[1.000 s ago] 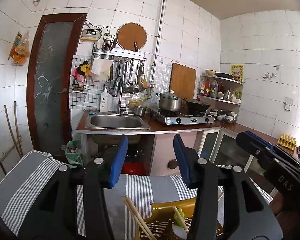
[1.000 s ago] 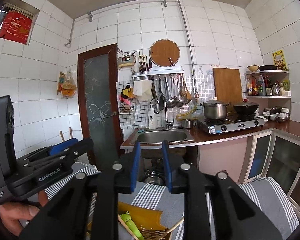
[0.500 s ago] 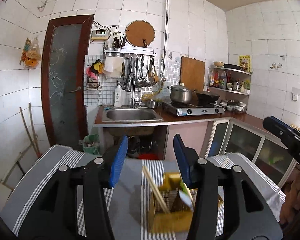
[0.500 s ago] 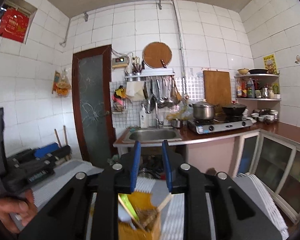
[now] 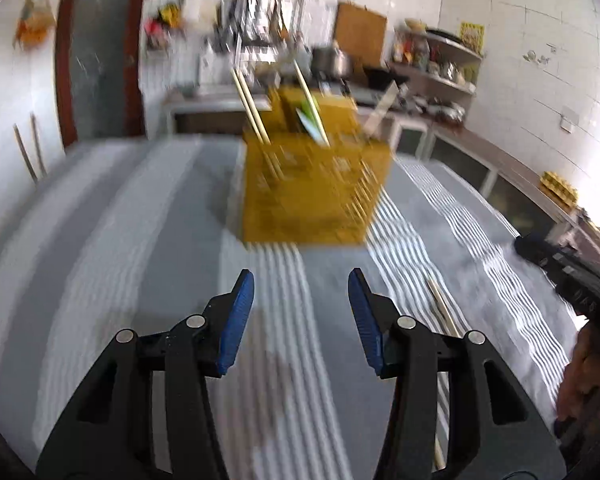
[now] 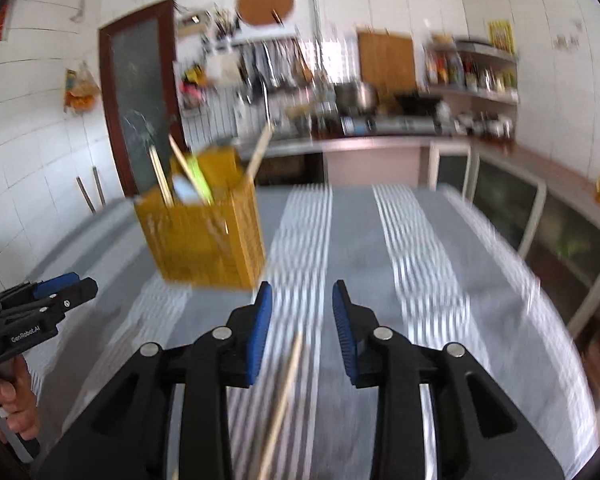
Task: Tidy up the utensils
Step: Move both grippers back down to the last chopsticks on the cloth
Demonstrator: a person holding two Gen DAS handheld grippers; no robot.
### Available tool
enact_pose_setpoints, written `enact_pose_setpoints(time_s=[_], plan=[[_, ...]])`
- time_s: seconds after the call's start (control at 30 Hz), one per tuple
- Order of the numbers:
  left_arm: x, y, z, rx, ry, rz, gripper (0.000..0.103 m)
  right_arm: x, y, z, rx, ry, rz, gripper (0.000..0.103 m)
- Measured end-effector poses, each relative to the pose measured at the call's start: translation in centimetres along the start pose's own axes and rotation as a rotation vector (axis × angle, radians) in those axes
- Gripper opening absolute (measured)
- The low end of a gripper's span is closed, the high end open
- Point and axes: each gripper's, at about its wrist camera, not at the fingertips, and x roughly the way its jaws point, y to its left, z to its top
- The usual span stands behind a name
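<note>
Your left gripper [image 5: 301,312] hangs with its blue-padded jaws spread wide and nothing between them, and your right gripper [image 6: 302,320] is also parted, somewhat narrower, and also holds nothing. The thing to fetch appears to be the loose pale wooden chopstick [image 6: 284,396] lying on the grey-and-white striped tablecloth [image 6: 440,248] near the front edge of the table; in the right wrist view it runs under the right gripper, slanting up towards its left pad [image 6: 260,328], and in the left wrist view the same stick [image 5: 444,312] shows just to the right of the left gripper. The yellow slotted plastic utensil basket [image 5: 312,196] stands upright further back towards the table's far edge, left of centre from the right gripper's side, already carrying several chopsticks [image 5: 252,108] and a green-handled utensil [image 5: 312,120]. Both pictures are smeared, so settle your hands before committing. The right gripper looks better placed for the pick: bring it down so the stick lies squarely between the pads, crossing them rather than running along them, and close near the stick's middle so it does not swing. A thin round stick on cloth will likely roll or slip, so press the tips lightly into the fabric. Keep the left gripper clear of the basket, or steady its near wall while the stick goes in end first
</note>
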Motion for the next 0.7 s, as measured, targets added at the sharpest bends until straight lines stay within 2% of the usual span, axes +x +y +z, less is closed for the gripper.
enact_pose_setpoints(time_s=[0.13,0.23,0.3,0.47,0.6,0.67,0.7], plan=[[1.3,-1.7,-1.6,0.006,0.076,-0.058,0.048,1.1,-0.9,-2.2,0.010,0.081,-0.024,0.033],[2.5,-3.0,-2.0,0.014,0.113,-0.075,0.048,1.0,-1.8,-2.2,0.022,0.087,-0.049,0.033],[3.5,-3.9,-2.4,0.013,0.152,-0.103,0.048,1.0,-2.0,-2.3,0.015,0.089,-0.067,0.037],[6.5,-6.1,-3.8,0.044,0.233,-0.101,0.048,2.1,-2.1,-1.8,0.010,0.107,-0.072,0.038],[8.8,-7.3,-4.2,0.068,0.288,-0.093,0.047,3.8,-1.4,-1.7,-0.020,0.159,-0.060,0.037],[9.6,-7.7,-4.2,0.106,0.286,-0.063,0.039,4.6,-1.4,-1.7,-0.012,0.180,-0.044,0.037],[9.9,-7.7,-4.2,0.128,0.280,-0.038,0.028,5.2,-1.4,-1.6,-0.009,0.200,-0.035,0.037]])
